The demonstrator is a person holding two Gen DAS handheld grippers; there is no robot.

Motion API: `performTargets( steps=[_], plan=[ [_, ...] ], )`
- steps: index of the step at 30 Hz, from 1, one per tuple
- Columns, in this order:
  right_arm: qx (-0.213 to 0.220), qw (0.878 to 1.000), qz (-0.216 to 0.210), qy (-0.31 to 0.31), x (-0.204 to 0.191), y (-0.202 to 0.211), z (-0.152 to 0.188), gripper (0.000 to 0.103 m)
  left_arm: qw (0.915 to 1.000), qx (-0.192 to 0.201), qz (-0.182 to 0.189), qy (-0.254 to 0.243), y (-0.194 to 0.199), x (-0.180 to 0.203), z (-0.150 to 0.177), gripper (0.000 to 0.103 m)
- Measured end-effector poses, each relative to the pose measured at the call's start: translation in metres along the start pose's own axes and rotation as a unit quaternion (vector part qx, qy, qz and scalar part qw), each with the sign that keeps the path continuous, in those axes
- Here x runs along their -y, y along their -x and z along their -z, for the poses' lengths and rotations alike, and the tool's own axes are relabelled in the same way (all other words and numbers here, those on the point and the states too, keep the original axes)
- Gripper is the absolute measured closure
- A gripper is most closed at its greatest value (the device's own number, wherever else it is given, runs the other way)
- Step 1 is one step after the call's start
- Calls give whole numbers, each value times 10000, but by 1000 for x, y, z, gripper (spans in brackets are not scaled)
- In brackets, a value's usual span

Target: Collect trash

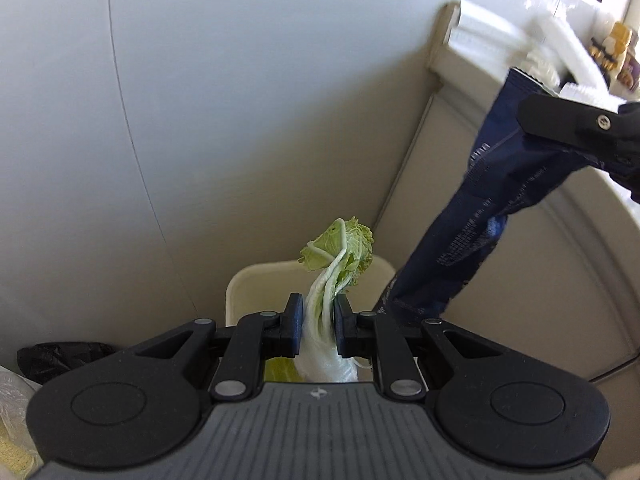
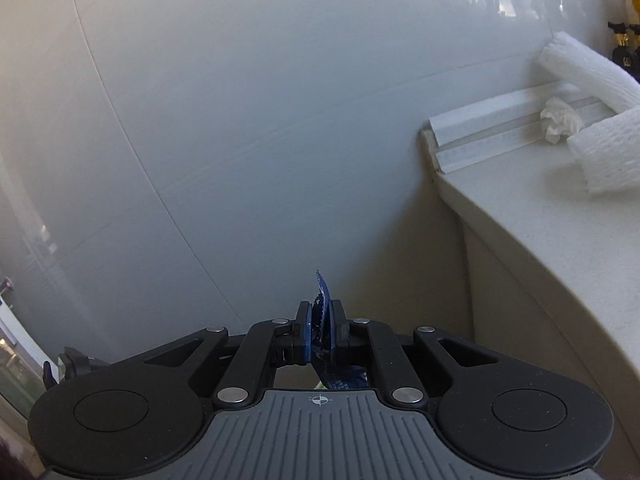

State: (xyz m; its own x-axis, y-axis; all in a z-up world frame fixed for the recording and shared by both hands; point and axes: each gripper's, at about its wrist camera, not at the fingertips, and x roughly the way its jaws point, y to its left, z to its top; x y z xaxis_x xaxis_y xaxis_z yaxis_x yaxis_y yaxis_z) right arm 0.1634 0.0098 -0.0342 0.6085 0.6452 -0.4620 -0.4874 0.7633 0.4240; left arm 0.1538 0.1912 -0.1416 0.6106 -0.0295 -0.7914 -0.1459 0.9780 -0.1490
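The left gripper (image 1: 317,316) is clamped on a pale green cabbage leaf with a white stalk (image 1: 332,276), held above the cream rectangular plastic bin (image 1: 256,280). To its right, the right gripper (image 2: 320,320) pinches a crumpled dark blue printed foil wrapper (image 1: 480,224), hanging beside the beige cabinet (image 1: 520,280).

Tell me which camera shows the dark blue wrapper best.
The left wrist view: the dark blue wrapper hangs almost full length from the right gripper. The right wrist view shows only a sliver pinched in that gripper.
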Motion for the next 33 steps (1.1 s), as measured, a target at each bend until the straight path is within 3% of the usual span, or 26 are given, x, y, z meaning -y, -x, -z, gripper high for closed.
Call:
performTargets(
  steps=[10,19,31,33],
  plan=[
    [-840,9954,415,188,20,-63,40,95,9977,-596,-289,-122,-58,-7,25,88],
    [-1655,9807,885,552,33,-107,83,95,9934,-931,-548,-385,-102,2,34,88],
    [-1932,9741,1115,365,49,-115,101,95,9914,-1061,-596,-484,-122,5,32,87],
    [-1928,9742,1115,364,49,-115,99,89,9916,-1021,-591,-531,-121,6,31,82]
  ],
)
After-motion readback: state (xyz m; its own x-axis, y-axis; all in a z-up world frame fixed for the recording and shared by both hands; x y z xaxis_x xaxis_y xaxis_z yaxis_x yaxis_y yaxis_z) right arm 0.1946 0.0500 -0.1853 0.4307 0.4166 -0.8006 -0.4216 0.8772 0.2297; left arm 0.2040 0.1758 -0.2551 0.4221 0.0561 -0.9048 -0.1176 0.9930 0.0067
